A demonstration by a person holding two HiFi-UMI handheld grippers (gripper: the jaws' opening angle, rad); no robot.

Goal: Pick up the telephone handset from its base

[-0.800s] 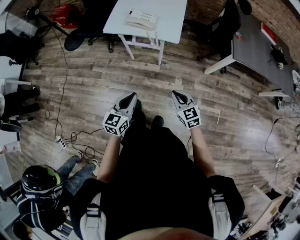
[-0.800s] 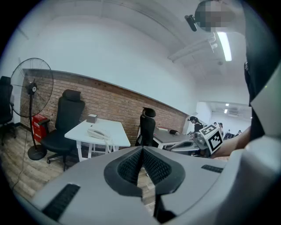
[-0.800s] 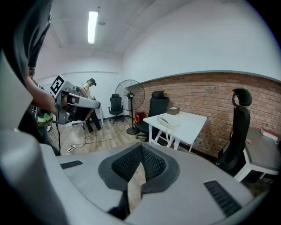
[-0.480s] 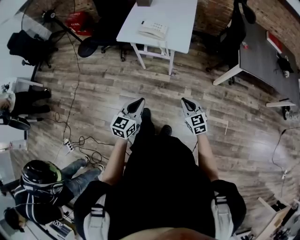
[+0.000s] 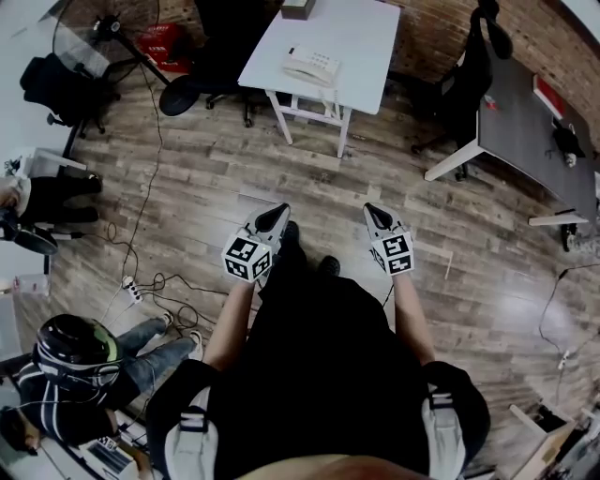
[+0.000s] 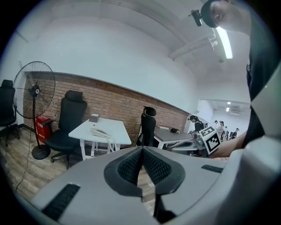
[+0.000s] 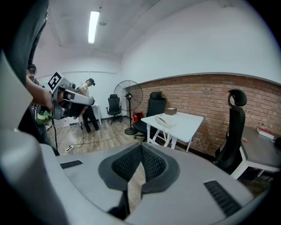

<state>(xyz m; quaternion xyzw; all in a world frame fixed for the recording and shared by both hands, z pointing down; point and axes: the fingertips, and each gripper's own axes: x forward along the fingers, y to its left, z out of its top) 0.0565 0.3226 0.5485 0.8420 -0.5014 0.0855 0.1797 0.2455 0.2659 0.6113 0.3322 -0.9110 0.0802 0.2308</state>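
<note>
Wood-plank floor (image 5: 187,178) of a brick-walled office, seen from above and along both claws.

Left claw (image 5: 277,212) and right claw (image 5: 371,210): each has its ribbed pads pressed together at the tip with nothing between them. Both are held low in front of the person's black-clad body, well apart from each other, with the tips pointing toward the counter (image 5: 361,37).

Counter: white and rectangular, standing against the brick wall, well apart from both claws, with open floor between.

Telephone (image 5: 311,66): pale, lying near the counter's front edge, with the handset (image 5: 298,70) down on its base. Neither claw touches it. A small box (image 5: 298,7) sits at the counter's far edge.

Surroundings: a black office chair (image 5: 202,56) and a standing fan (image 5: 98,23) to the counter's left, and a second black chair (image 5: 464,75) beside a grey desk (image 5: 511,103) to its right. A seated person in a helmet (image 5: 75,352) is at lower left, near a power strip (image 5: 129,289) with trailing cables.
</note>
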